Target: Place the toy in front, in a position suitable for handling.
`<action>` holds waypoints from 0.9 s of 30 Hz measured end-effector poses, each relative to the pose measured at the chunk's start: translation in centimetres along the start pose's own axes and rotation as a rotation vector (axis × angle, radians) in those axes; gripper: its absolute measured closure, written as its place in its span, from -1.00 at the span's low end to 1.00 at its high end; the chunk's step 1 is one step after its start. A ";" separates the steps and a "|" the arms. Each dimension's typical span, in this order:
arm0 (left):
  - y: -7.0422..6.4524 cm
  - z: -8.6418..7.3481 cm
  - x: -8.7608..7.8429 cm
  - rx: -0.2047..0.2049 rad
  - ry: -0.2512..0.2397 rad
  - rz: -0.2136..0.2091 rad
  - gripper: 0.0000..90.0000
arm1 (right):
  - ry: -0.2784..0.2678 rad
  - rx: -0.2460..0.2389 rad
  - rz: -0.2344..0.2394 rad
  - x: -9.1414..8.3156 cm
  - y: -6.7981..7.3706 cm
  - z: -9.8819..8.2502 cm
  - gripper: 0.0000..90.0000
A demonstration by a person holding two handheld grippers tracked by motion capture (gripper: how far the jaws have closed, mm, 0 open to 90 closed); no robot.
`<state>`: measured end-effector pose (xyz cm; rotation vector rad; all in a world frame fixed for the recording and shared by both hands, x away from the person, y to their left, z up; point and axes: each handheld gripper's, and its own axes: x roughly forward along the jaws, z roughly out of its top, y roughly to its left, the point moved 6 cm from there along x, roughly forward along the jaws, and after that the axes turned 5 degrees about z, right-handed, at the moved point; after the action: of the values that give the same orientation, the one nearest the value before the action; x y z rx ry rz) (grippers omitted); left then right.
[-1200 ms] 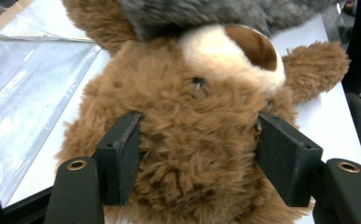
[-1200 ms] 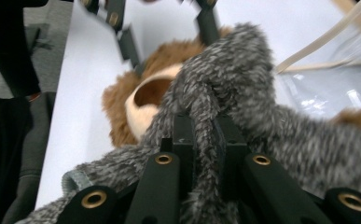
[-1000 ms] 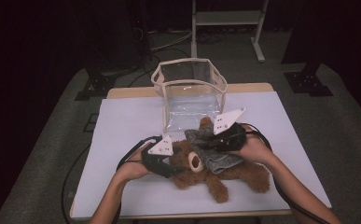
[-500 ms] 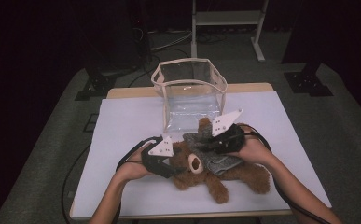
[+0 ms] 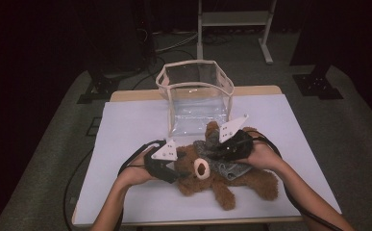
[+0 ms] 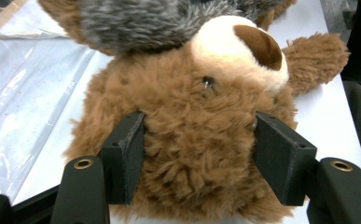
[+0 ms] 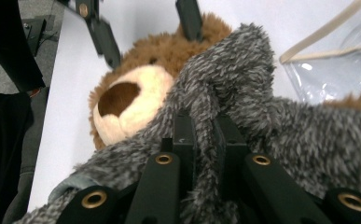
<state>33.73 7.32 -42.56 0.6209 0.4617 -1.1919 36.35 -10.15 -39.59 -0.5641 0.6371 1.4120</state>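
Brown plush teddy bear (image 5: 222, 175): chest hidden under grey fuzzy garment (image 5: 224, 163) in high view; ears and lower head cut by edges in left gripper view

Left gripper (image 6: 199, 149): bear's fur bulges over inner jaw faces, grip depth unclear

Right gripper (image 7: 205, 135): jaw tips buried in grey fuzz, fold pinched between them

Garment: type and shape too bunched to tell

Left gripper in right gripper view: blurred, cut by top edge

Clear plastic bag with beige trim (image 5: 195, 94): contents unreadable through glare

Table (image 5: 126, 120): near edge partly covered by forearms
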 end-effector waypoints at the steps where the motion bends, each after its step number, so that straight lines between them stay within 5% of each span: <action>1: 0.0 0.0 0.0 0.003 0.005 -0.002 -0.18 | 0.000 -0.004 -0.002 0.0 0.0 0.2 0.79; 8: 0.1 0.1 -0.2 0.006 0.003 0.008 -0.17 | -0.037 -0.014 0.001 0.3 -0.5 1.6 0.79; 19: 0.4 -0.4 -0.6 -0.007 0.028 0.018 -0.21 | -0.047 0.062 0.001 -0.6 -0.5 -2.1 0.79; 27: 0.8 -0.7 -0.8 -0.028 0.026 0.023 -0.21 | -0.061 0.065 -0.005 -1.4 0.0 -3.0 0.80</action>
<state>34.26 8.52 -42.41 0.6171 0.4912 -1.1546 36.04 -13.27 -40.75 -0.4697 0.6302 1.3940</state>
